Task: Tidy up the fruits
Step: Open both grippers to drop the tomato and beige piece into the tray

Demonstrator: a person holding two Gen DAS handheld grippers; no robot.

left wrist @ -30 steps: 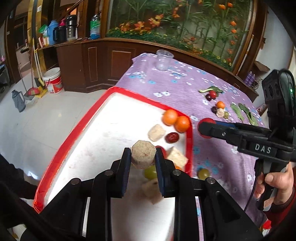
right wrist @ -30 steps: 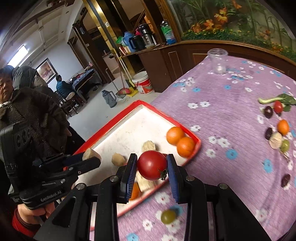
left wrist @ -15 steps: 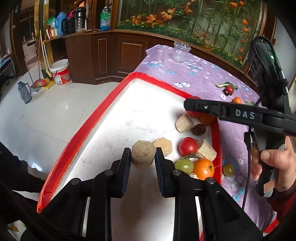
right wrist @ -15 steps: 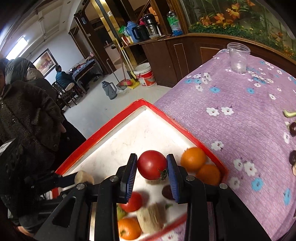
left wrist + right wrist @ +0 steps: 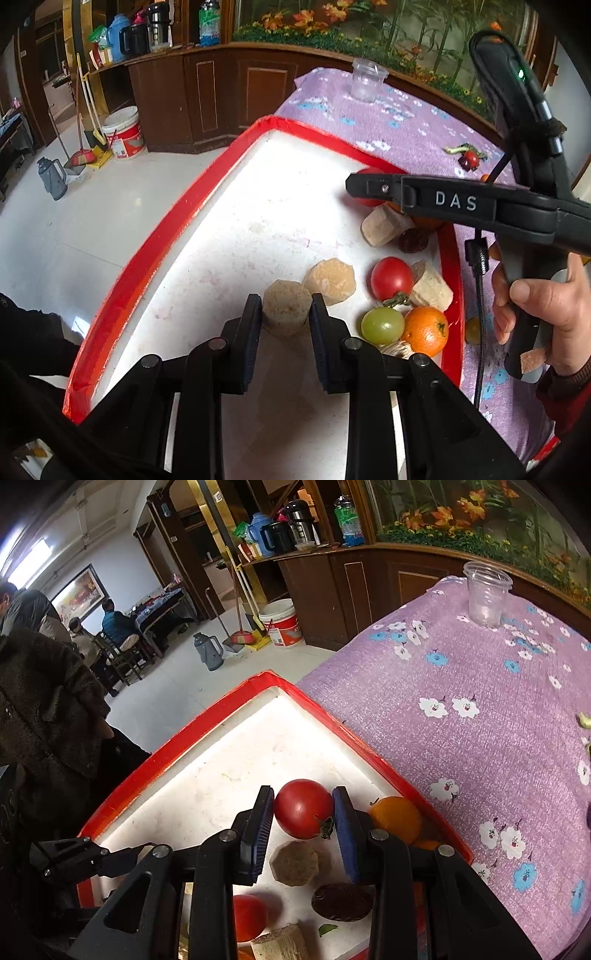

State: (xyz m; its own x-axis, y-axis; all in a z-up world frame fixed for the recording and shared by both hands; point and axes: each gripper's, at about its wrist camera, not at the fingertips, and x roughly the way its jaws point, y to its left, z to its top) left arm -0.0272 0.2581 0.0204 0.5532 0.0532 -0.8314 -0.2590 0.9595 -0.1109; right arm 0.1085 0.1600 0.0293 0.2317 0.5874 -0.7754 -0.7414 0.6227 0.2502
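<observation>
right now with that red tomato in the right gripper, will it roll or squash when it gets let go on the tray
The tomato is round and glossy, so it will probably roll a little on the flat white tray. The raised red rim and the orange beside it should stop it. The right gripper pinches it without visible denting, so it seems firm, though likely to bruise under a harder squeeze.

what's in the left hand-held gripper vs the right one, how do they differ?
The left hand-held gripper holds a tan, faceted, matte chunk; the right hand-held gripper holds a red, round, glossy tomato with a green calyx. The chunk sits low by another tan piece on the tray; the tomato hangs above the pile at the tray's far corner. Shared: both are clamped between the pads over the white, red-rimmed tray.
</observation>
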